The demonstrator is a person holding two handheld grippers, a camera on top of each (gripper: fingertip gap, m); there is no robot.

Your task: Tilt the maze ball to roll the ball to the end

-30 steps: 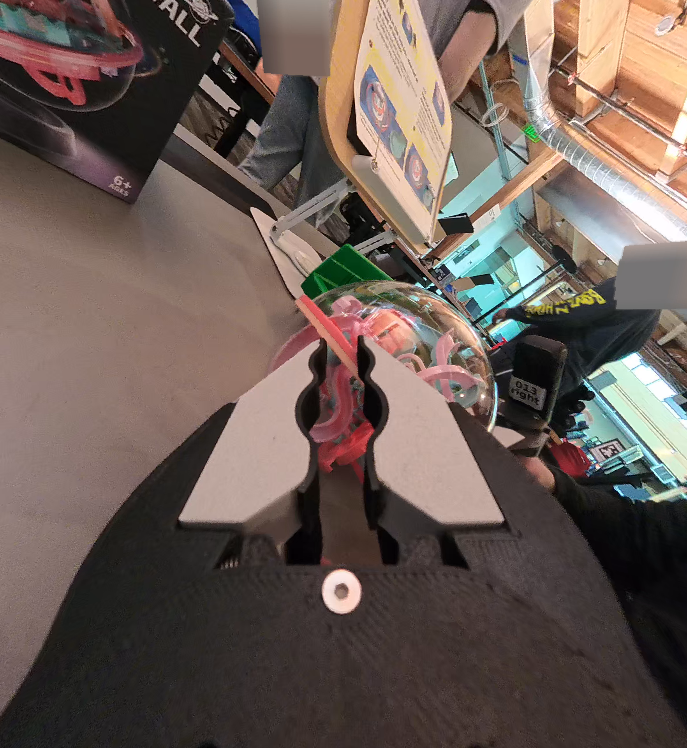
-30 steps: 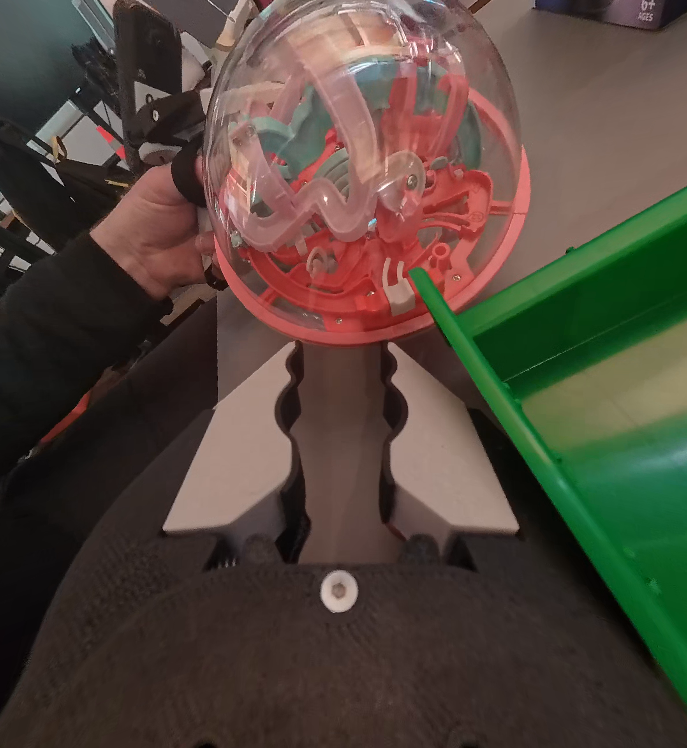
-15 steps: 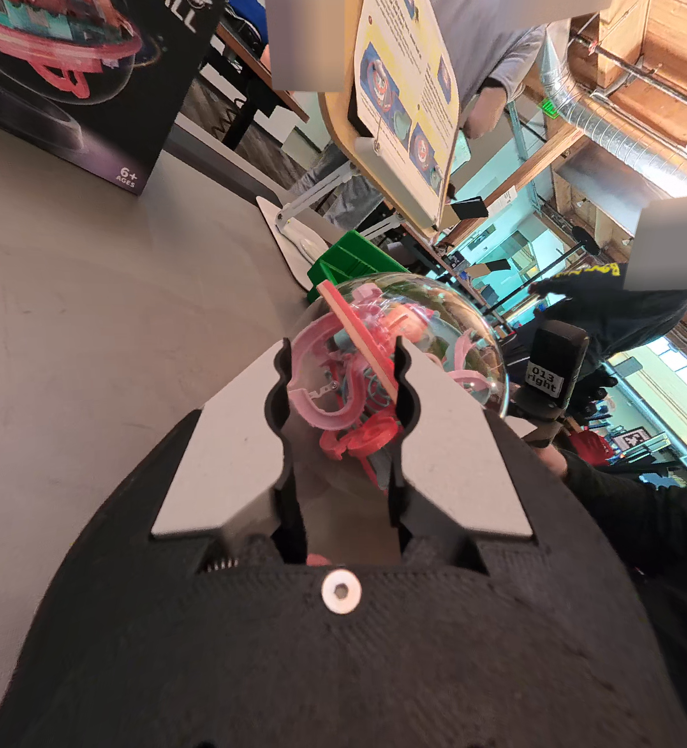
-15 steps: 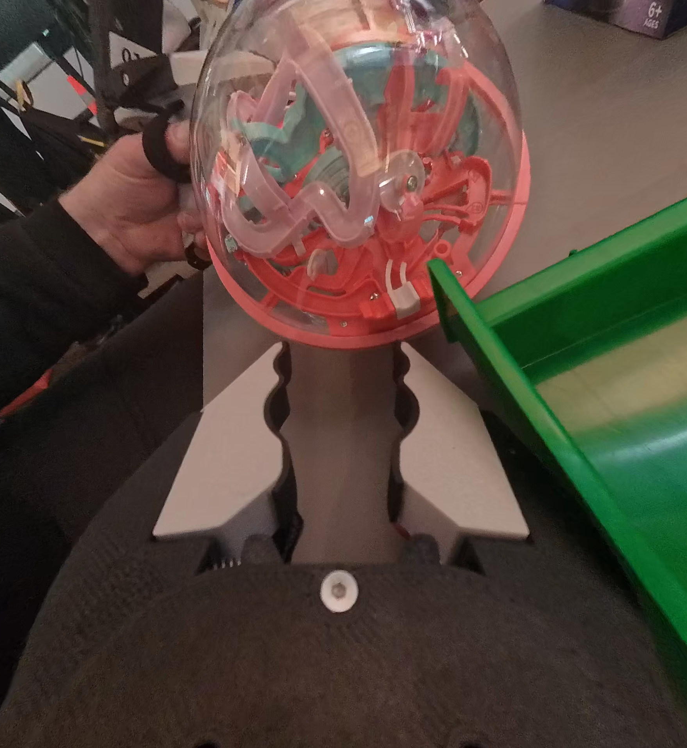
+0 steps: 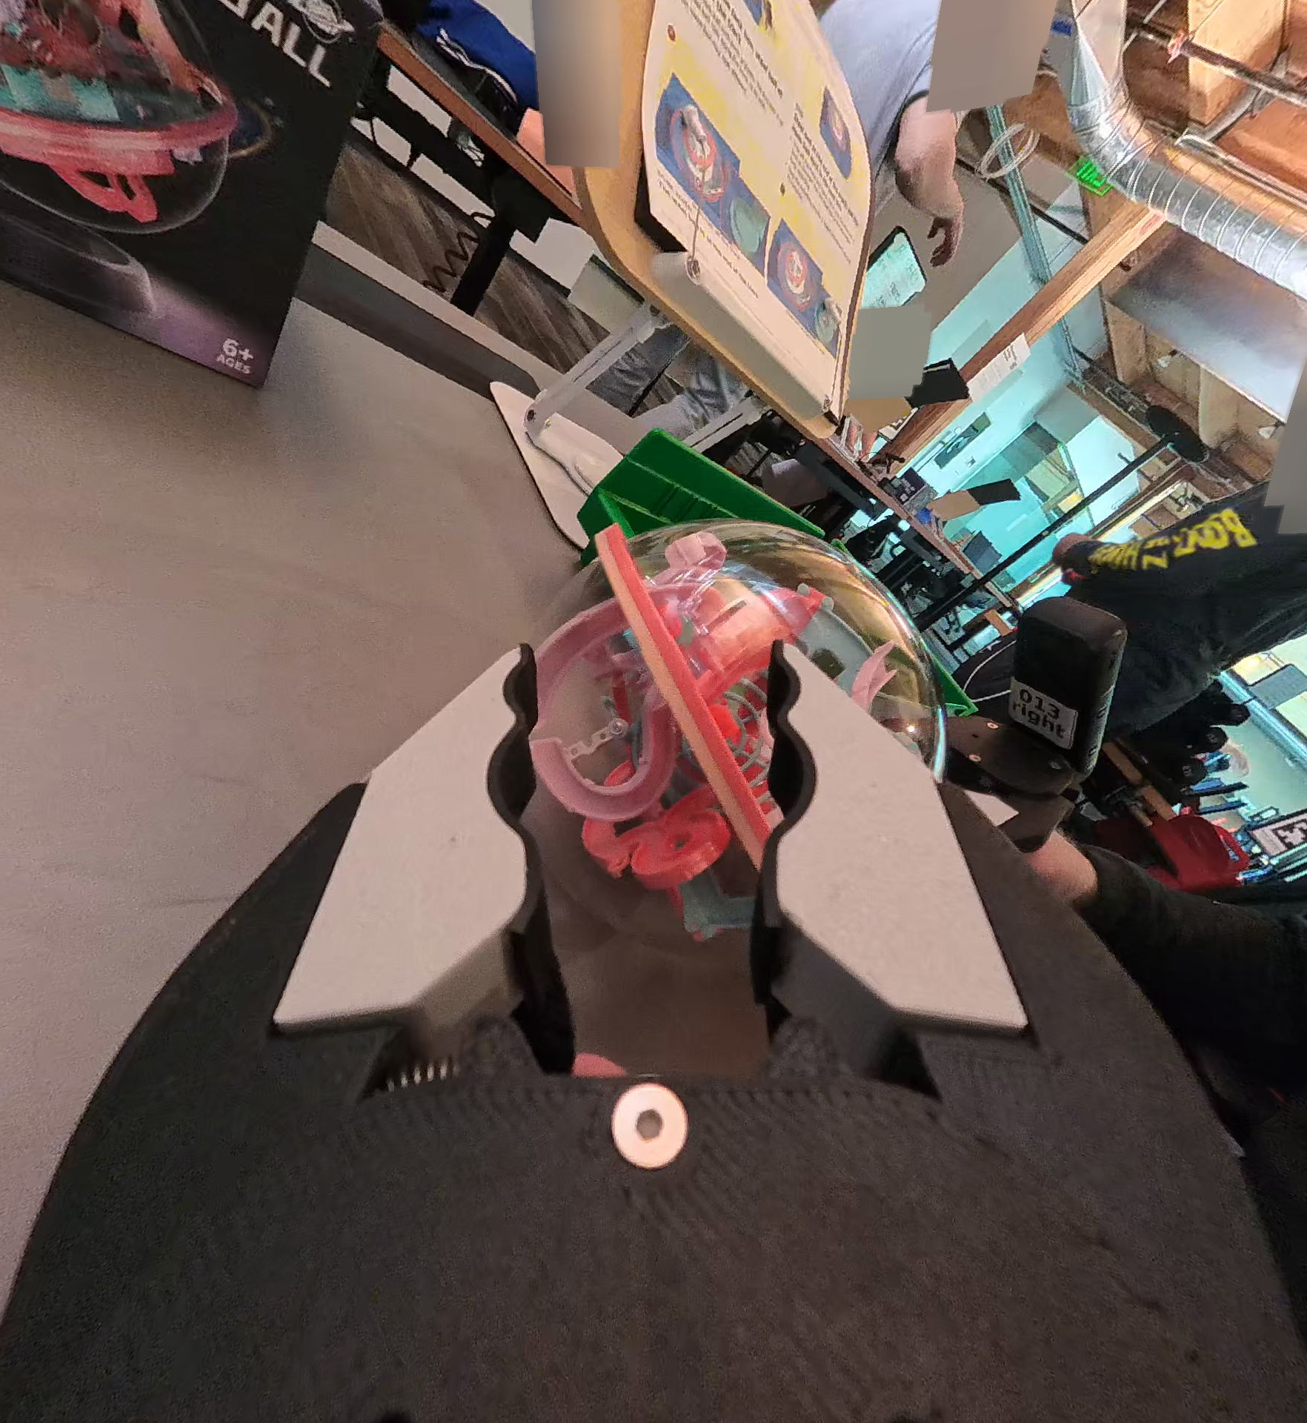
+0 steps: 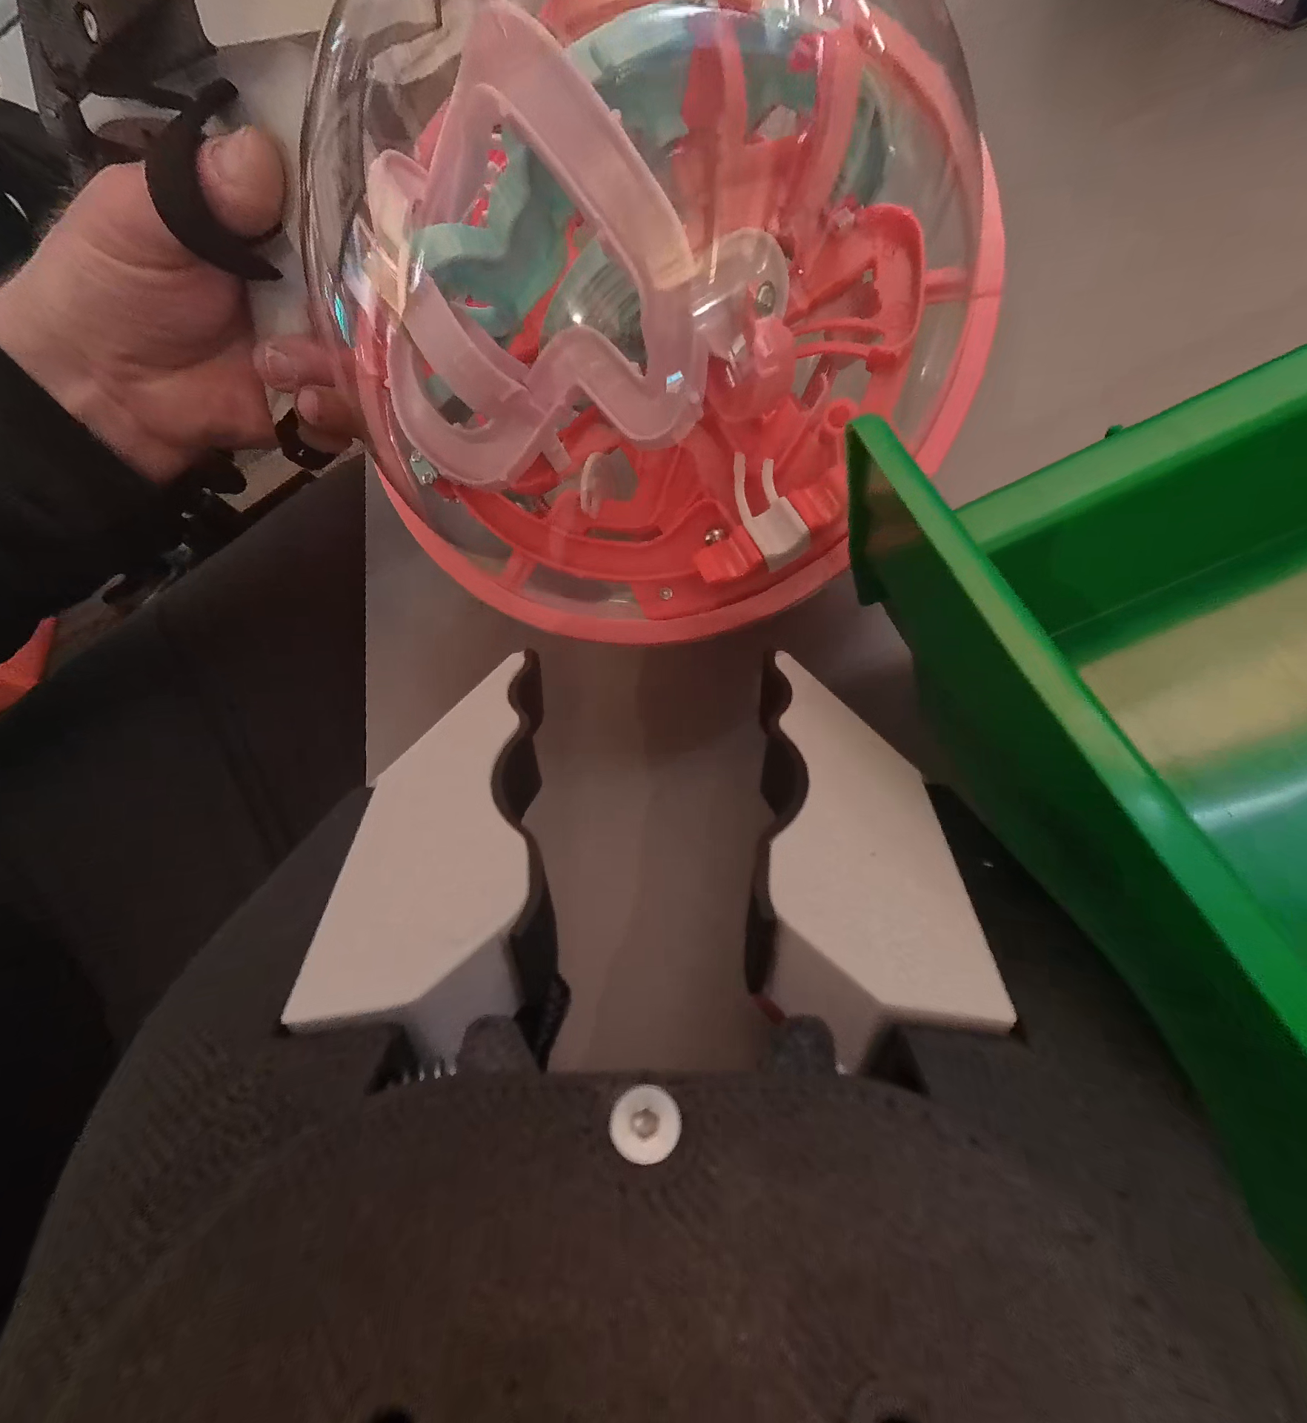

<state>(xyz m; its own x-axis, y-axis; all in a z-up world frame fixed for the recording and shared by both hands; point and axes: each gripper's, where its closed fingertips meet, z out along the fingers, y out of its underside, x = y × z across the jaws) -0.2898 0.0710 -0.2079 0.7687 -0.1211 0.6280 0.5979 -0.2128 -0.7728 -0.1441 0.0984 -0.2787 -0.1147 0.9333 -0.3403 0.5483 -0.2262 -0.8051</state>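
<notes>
**Maze ball between both grippers, green bin crowding it**

The clear plastic maze ball (image 6: 650, 323) with a coral-red equator ring and pink and teal tracks inside sits on the grey table (image 5: 173, 616), its ring tilted steeply. Left gripper (image 5: 650, 693) has its jaws spread wide, ball partly between the fingertips; pad contact cannot be told. Right gripper (image 6: 650, 693) jaws are also apart, bare, tips just short of the ball's ring. A small silver ball (image 6: 714, 533) rests on the lower red track beside a white clip.

A green plastic bin (image 6: 1097, 693) sits just beside the ball on the right gripper's side, its corner almost touching the ring and crowding that approach. A dark retail box (image 5: 135, 154) stands well apart at the table's far edge. A wooden-backed board with a yellow instruction sheet (image 5: 758, 192) stands on an arm behind the bin. Box, sheet and a tag on the right gripper's body carry print.
</notes>
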